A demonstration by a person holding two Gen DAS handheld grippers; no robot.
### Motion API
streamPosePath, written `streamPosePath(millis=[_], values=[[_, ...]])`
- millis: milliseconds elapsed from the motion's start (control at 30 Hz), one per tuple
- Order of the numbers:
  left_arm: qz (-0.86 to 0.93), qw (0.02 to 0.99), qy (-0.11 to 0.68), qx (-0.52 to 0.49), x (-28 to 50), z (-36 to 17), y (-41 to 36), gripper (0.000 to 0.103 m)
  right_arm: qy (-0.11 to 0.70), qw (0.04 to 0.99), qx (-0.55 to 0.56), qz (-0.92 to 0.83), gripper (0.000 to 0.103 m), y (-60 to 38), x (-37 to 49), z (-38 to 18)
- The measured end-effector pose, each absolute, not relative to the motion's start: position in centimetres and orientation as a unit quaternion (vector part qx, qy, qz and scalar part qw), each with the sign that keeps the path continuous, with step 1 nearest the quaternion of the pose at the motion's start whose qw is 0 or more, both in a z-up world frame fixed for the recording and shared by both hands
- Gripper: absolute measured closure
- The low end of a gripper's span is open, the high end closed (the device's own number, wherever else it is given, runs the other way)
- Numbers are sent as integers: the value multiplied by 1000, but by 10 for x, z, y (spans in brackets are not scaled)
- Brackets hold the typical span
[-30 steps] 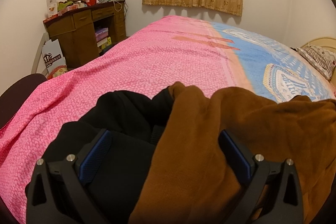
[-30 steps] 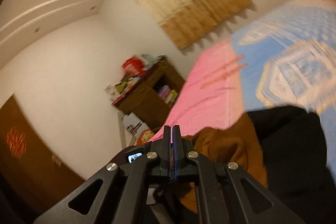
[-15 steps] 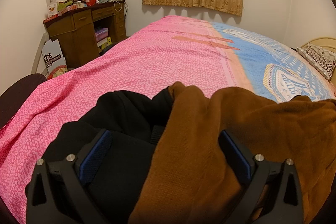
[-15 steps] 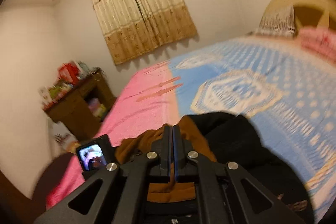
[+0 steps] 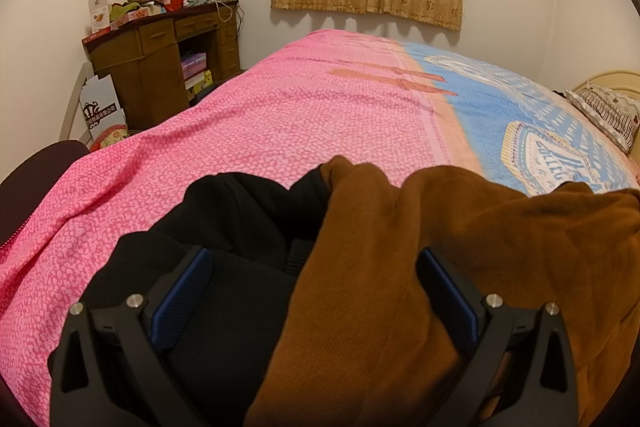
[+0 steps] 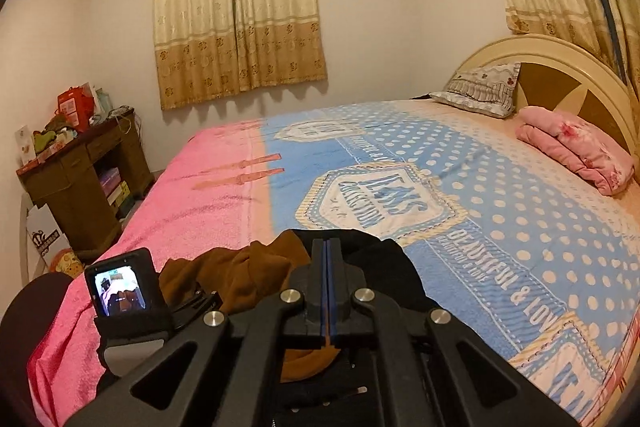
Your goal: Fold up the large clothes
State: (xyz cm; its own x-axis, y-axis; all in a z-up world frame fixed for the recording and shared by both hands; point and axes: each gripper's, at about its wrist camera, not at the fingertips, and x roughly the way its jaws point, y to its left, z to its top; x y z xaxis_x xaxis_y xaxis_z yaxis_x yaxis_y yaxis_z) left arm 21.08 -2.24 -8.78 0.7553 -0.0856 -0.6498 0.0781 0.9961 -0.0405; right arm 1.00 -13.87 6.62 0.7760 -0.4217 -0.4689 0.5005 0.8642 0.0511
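right wrist | pillow (image 6: 482,91), pink quilt (image 6: 576,149) by headboard (image 6: 568,75) | desk (image 6: 80,167) left

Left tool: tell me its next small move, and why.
Probably close the left tool on the brown garment: it is open, the cloth lies bunched between its fingers over the black garment, and the right tool is shut.

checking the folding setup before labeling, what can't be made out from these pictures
- Garment shape: the brown cloth and black cloth lie bunched; sleeves and hems are hidden in folds, and the bottom edge cuts them off in the left wrist view.
- Right tool: jaws shut, but its own body hides whether cloth is pinched.
- Left tool: open over the pile; contact underneath is hidden.
- Desk clutter: too small to identify.
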Motion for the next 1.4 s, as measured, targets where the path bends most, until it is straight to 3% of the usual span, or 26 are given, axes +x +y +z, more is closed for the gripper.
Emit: streamPosePath(millis=[533,933,1400], values=[[-44,937,347,-5,211,-88,-23,0,273,939,63,-201,103,-118,37,61],[-44,937,347,-5,211,-88,-23,0,245,939,78,-230,103,-123,30,57],[-43,937,347,-5,211,-88,-23,0,317,924,87,-194,103,-127,49,39]])
